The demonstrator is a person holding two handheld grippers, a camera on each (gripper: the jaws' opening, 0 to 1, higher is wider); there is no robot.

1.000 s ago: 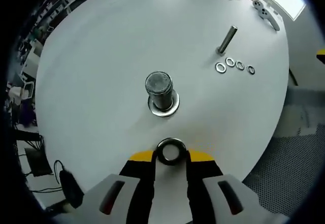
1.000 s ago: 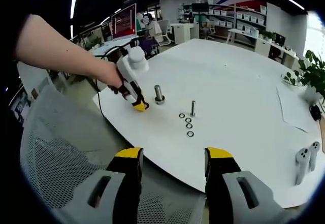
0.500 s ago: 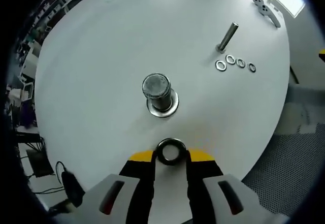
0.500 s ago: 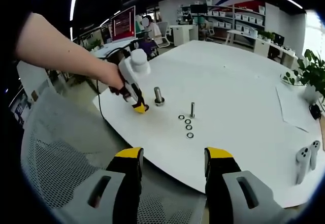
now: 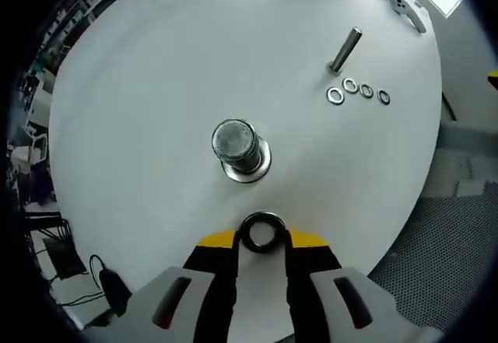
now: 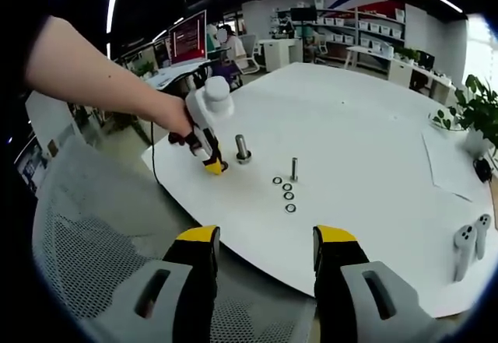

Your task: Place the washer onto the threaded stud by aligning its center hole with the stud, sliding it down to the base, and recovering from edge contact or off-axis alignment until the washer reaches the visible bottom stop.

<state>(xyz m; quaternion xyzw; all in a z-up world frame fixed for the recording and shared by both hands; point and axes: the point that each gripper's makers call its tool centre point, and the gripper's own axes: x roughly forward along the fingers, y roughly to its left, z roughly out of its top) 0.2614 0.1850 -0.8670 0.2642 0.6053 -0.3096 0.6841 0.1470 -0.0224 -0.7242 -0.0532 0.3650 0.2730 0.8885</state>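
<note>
In the left gripper view my left gripper (image 5: 261, 236) is shut on a steel washer (image 5: 261, 232), held flat between its yellow-tipped jaws above the white table (image 5: 156, 63). Just ahead stands the thick threaded stud (image 5: 236, 145) on its round base, seen from above. The washer is short of the stud, not over it. In the right gripper view my right gripper (image 6: 264, 246) is open with nothing between its jaws, off the table's near edge. There the left gripper (image 6: 212, 164), held by a person's hand, hovers beside the stud (image 6: 242, 147).
A thinner stud (image 5: 345, 50) stands further back with a row of several spare washers (image 5: 358, 92) beside it. Two white controllers (image 6: 467, 243) lie at the table's right. A mesh chair (image 6: 85, 242) sits below the table edge. An office with desks lies beyond.
The left gripper's camera has drifted a little, so the stud sits slightly higher and further left in its view. The washer stays held. The right gripper has not moved.
</note>
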